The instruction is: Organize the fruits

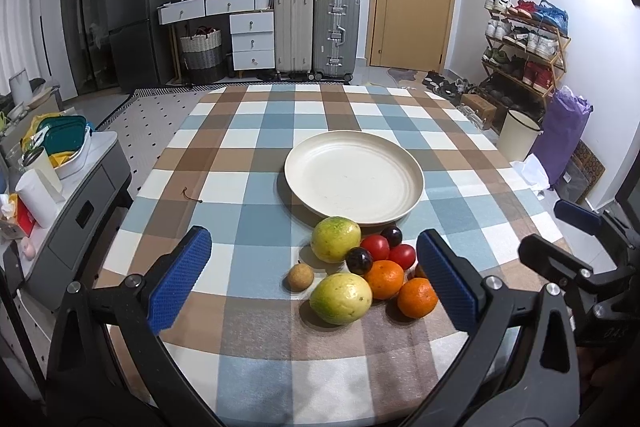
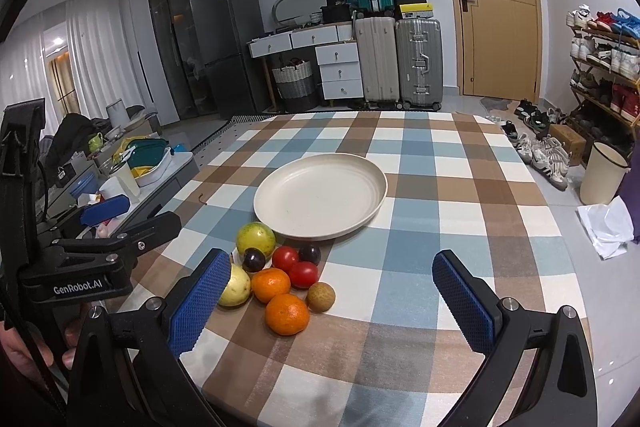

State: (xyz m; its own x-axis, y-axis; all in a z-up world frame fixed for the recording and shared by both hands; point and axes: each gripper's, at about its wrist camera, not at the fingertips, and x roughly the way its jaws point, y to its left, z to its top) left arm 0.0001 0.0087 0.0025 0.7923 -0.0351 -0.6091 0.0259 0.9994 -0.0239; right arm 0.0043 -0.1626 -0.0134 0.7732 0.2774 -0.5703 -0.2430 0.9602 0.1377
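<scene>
Your left gripper (image 1: 314, 283) is spread wide and grasps nothing; your right gripper (image 2: 332, 301) likewise stands released, both hovering above the near edge of the checked counter (image 1: 256, 155).

Container: the cream plate (image 1: 354, 179) sits near the middle of the counter and holds no fruit.

Fruit: all pieces lie in one cluster on the cloth, just in front of the plate's near rim. A yellow-green guava (image 1: 335, 239) lies nearest the plate, almost touching its rim; a second guava (image 1: 341, 299) lies at the front of the cluster. Between them sit two dark plums (image 1: 359, 260), (image 1: 391, 235) and two red tomatoes (image 1: 375, 247), (image 1: 402, 255), packed together. Two oranges (image 1: 384, 279), (image 1: 417, 297) rest at the cluster's right front; the right blue pad of your left gripper stands just before them. A small brown longan (image 1: 300, 277) lies slightly apart, on the cluster's left.

In the right wrist view, that gripper's left pad overlaps the front guava (image 2: 236, 287).
</scene>
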